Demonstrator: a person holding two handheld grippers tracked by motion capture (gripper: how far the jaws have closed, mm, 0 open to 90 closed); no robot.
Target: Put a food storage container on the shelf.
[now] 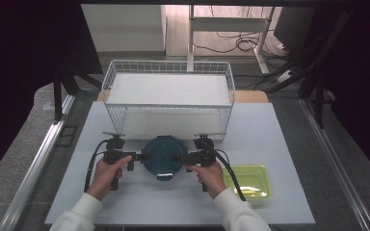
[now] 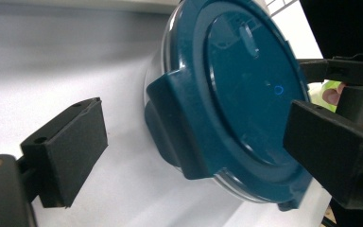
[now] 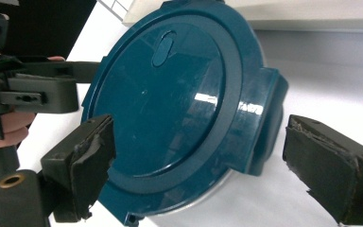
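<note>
- The container (image 1: 162,155), a round clear tub with a dark blue lid, stands on the white surface (image 1: 289,144), near the middle of its near half.
- The lid (image 2: 246,94) is seated on the container; clip tabs sit at its left, right and near edges.
- The left gripper (image 1: 136,157) is level at the container's left side. Its jaws stand wide open and straddle the left tab (image 2: 175,123); neither jaw touches it.
- The right gripper (image 1: 179,158) is level at the container's right side. Its jaws stand wide open on either side of the right tab (image 3: 264,123), with a gap on both sides.
- Neither gripper holds anything.
- A white wire basket (image 1: 168,96) stands just beyond the container, on the far half of the surface.
- A yellow-green tray (image 1: 255,178) lies to the right of the container, near the right hand (image 1: 211,177).
</note>
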